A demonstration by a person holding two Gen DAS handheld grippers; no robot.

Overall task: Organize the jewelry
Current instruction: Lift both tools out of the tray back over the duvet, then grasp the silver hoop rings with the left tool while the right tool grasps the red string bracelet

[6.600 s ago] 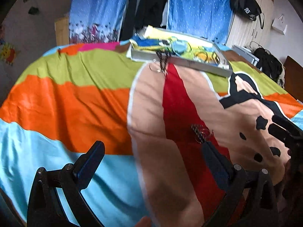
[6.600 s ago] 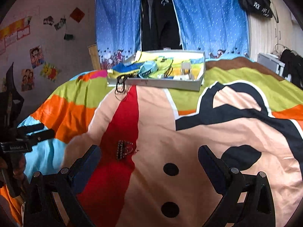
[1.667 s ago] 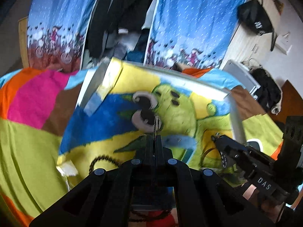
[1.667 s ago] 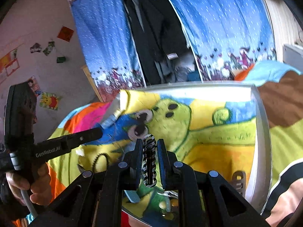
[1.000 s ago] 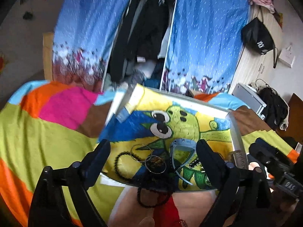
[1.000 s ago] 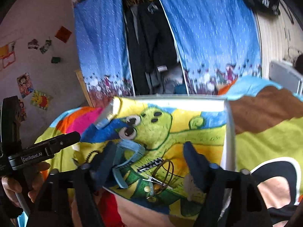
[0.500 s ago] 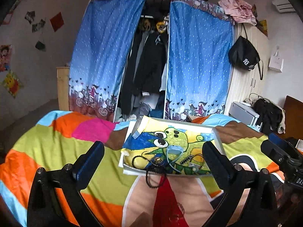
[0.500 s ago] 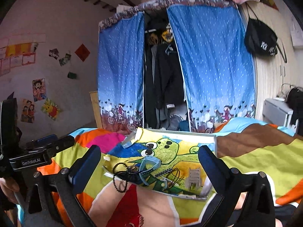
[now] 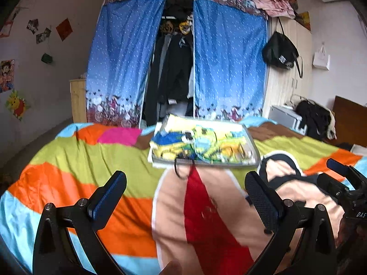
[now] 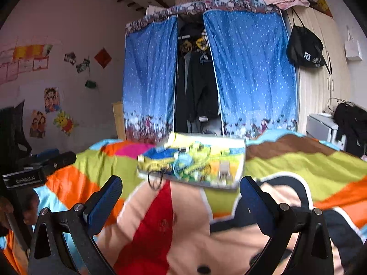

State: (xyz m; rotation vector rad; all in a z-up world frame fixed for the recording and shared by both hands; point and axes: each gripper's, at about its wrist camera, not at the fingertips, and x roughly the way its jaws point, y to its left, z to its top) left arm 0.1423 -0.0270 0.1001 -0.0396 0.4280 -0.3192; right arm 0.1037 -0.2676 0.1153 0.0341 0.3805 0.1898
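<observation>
A shallow tray [image 9: 253, 147] with a yellow, blue and green cartoon lining lies on the far part of the bed, holding several pieces of jewelry, blurred here. A dark beaded loop [image 9: 182, 170] hangs over its front edge. The tray [image 10: 239, 174] and the loop [image 10: 154, 181] also show in the right wrist view. A small hair clip [image 9: 209, 209] lies on the red stripe of the bedspread; it shows faintly in the right wrist view [image 10: 164, 224]. My left gripper [image 9: 185, 194] is open and empty. My right gripper [image 10: 181, 194] is open and empty. Both are well back from the tray.
The bed carries a bright striped cartoon bedspread [image 9: 103, 160]. Behind it stand a blue-curtained wardrobe [image 9: 179, 68] with dark clothes, a wooden cupboard [image 9: 289, 80] with a black bag, and a white box [image 9: 284, 116]. The right gripper's body [image 9: 344, 190] shows at the left view's right edge.
Both grippers opened over the tray about a second ago, leaving their pieces in it, and have since pulled back toward me. The tray now looks smaller and farther away.
</observation>
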